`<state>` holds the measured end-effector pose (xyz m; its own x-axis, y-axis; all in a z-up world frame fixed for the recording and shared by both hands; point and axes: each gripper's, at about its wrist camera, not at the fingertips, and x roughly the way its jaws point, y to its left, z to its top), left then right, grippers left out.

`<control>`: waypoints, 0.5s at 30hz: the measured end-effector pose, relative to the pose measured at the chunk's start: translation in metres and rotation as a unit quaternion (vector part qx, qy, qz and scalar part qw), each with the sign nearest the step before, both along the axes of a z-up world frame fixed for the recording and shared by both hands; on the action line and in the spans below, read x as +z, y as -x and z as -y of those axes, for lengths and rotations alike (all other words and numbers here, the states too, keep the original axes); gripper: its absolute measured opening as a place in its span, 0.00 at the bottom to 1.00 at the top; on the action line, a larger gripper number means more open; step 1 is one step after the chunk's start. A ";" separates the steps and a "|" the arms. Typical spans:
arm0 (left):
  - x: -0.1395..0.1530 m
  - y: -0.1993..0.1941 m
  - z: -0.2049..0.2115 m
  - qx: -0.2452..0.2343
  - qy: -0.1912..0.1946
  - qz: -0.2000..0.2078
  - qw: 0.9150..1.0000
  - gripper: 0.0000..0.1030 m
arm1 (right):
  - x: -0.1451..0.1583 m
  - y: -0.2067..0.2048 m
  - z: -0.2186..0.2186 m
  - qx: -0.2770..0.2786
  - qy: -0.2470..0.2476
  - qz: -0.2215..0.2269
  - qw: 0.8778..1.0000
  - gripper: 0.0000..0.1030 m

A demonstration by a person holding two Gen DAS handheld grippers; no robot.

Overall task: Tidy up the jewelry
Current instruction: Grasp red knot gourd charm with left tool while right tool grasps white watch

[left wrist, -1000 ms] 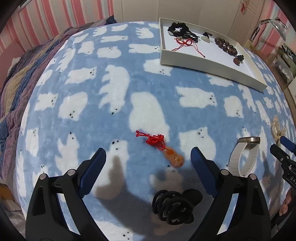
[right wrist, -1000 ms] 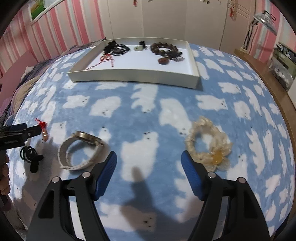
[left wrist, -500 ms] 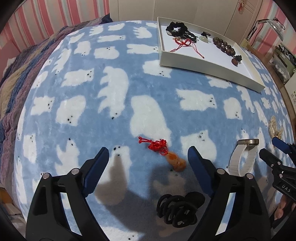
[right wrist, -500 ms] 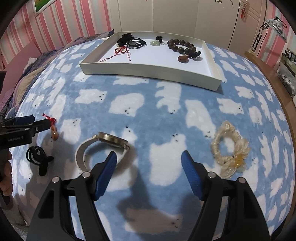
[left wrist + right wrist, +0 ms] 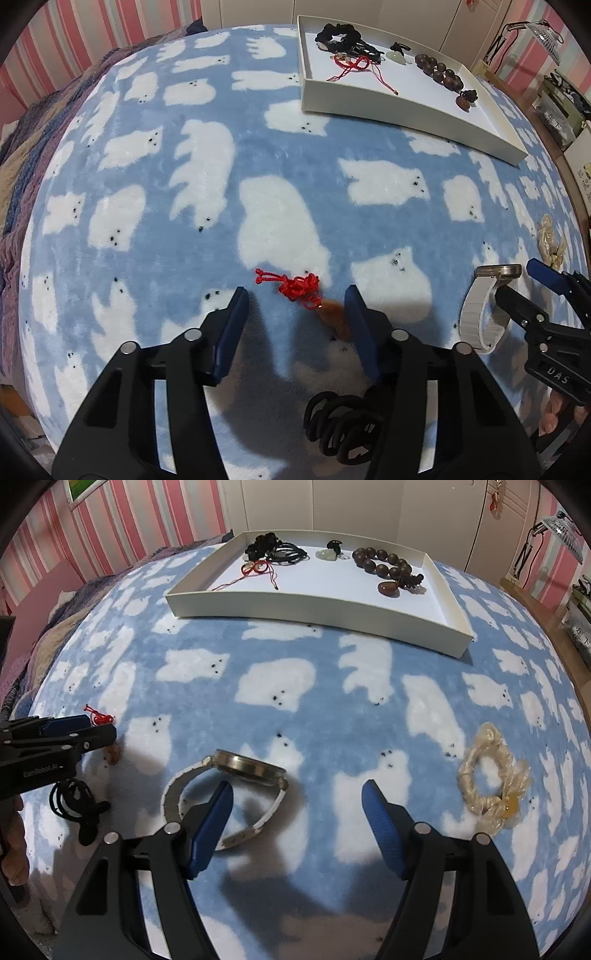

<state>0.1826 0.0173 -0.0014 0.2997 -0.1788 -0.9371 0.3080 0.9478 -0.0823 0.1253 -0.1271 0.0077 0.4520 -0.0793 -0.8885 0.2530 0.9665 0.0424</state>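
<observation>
An orange pendant [image 5: 334, 316] on a red knotted cord [image 5: 295, 285] lies on the bear-print blanket. My left gripper [image 5: 295, 295] is open and low around it, the right finger touching the pendant. It shows in the right wrist view [image 5: 74, 725] too. My right gripper [image 5: 297, 794] is open over a white-strap watch [image 5: 236, 771], also in the left wrist view [image 5: 480, 314]. A white tray [image 5: 306, 609] at the back holds a bead bracelet [image 5: 384, 563], a jade pendant [image 5: 327, 555], a red cord and black bands.
A black spiral hair tie [image 5: 341, 424] lies just behind my left gripper, seen also in the right wrist view [image 5: 75, 805]. A cream shell bracelet [image 5: 491, 775] lies to the right of the watch. The bed edge and a desk lie at the right.
My left gripper has dropped and moved forward over the orange pendant, its fingers narrowing around it. My right gripper has moved left, so the watch now sits under its left finger.
</observation>
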 end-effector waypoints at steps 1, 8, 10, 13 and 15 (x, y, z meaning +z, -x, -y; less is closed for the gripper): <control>0.000 -0.001 0.000 0.001 0.000 0.000 1.000 0.49 | -0.001 -0.001 0.000 0.000 -0.001 -0.001 1.000 0.70; 0.000 -0.003 -0.001 0.007 -0.014 0.006 1.000 0.33 | -0.011 -0.007 -0.001 0.004 -0.003 -0.013 1.000 0.56; 0.000 -0.003 -0.002 0.008 -0.017 0.007 1.000 0.26 | -0.011 -0.008 -0.002 0.006 0.000 -0.011 1.000 0.53; 0.001 -0.003 -0.003 0.009 -0.019 0.008 1.000 0.19 | -0.011 -0.009 -0.004 0.012 -0.003 -0.009 1.000 0.42; 0.001 -0.002 -0.002 0.008 -0.019 0.008 1.000 0.17 | -0.010 -0.009 -0.004 0.016 -0.004 -0.008 1.000 0.34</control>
<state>0.1849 0.0197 -0.0003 0.3170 -0.1376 -0.9384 0.2935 0.9551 -0.0409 0.1341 -0.1229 -0.0025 0.4399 -0.0583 -0.8961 0.2229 0.9738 0.0461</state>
